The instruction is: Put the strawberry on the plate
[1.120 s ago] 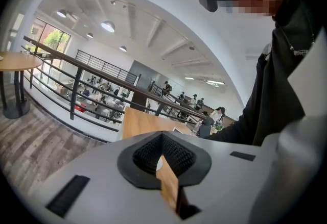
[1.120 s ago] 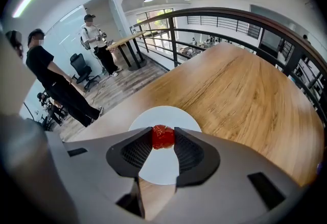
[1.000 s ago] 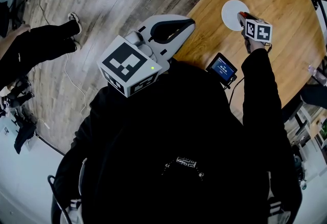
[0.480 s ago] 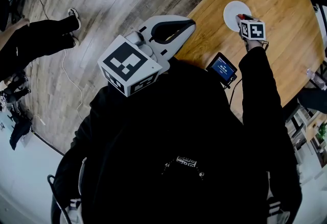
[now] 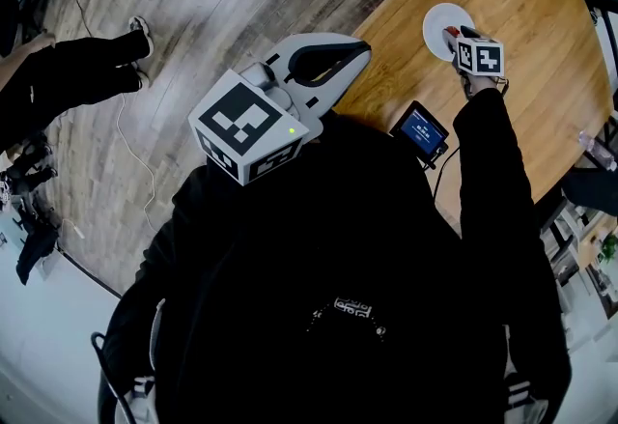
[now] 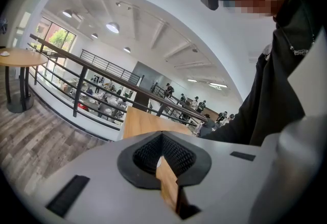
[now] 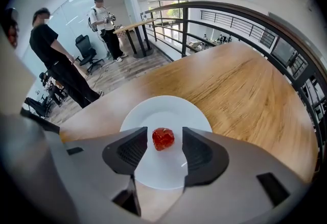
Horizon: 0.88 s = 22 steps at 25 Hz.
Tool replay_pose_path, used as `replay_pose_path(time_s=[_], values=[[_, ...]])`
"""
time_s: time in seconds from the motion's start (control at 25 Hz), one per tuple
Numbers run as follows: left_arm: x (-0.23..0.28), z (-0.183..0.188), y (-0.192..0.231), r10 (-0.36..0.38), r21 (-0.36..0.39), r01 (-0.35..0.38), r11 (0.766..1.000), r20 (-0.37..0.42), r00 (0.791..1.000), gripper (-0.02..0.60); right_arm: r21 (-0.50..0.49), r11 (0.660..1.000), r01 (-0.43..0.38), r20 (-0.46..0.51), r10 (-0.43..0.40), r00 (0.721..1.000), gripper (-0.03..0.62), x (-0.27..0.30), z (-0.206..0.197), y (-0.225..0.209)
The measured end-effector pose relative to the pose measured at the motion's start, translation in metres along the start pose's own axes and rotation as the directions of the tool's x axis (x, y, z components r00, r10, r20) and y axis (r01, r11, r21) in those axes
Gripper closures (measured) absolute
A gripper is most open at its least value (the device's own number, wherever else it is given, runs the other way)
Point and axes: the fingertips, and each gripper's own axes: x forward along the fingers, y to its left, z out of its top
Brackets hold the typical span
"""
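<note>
Left gripper (image 5: 359,46), close in at the chest, is pinched shut on nothing. Out at 1 o'clock the right gripper (image 7: 163,131) has just been opening its jaws, with the strawberry (image 7: 163,139) loose between them, middle of the plate (image 7: 168,110). I'd lift straight up so no pad nudges it.

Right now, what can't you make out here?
Head view: the strawberry is too small, crowded by the right tongs, whose jaws have just been opening with it between them.
Right gripper view: those jaws cover the plate's near rim.
Head view: the small screen's writing is too small to read.
</note>
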Motion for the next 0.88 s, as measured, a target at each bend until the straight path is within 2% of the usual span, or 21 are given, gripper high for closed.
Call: replay_pose_path(time_s=[0.24,0.4,0.6,0.88], values=[[0.000,-0.003,-0.004,-0.010,0.004,0.010,1.000,0.001,1.000,0.578,0.002,1.000,-0.012,0.018,0.012,1.000,0.358,-0.003,0.003,0.000],[-0.002,-0.005,-0.004,-0.004,0.007,0.004,1.000,-0.001,1.000,0.578,0.075,0.997,-0.033,0.051,0.030,0.998,0.352,-0.005,0.005,-0.004],[-0.012,-0.003,-0.001,0.010,0.009,-0.010,1.000,0.008,1.000,0.578,0.111,0.994,-0.009,0.075,0.001,0.997,0.352,-0.012,0.004,-0.012],[-0.010,-0.004,0.000,-0.009,0.011,0.008,1.000,0.006,1.000,0.578,0.124,0.992,0.001,0.090,-0.013,0.996,0.352,-0.016,0.006,-0.014]])
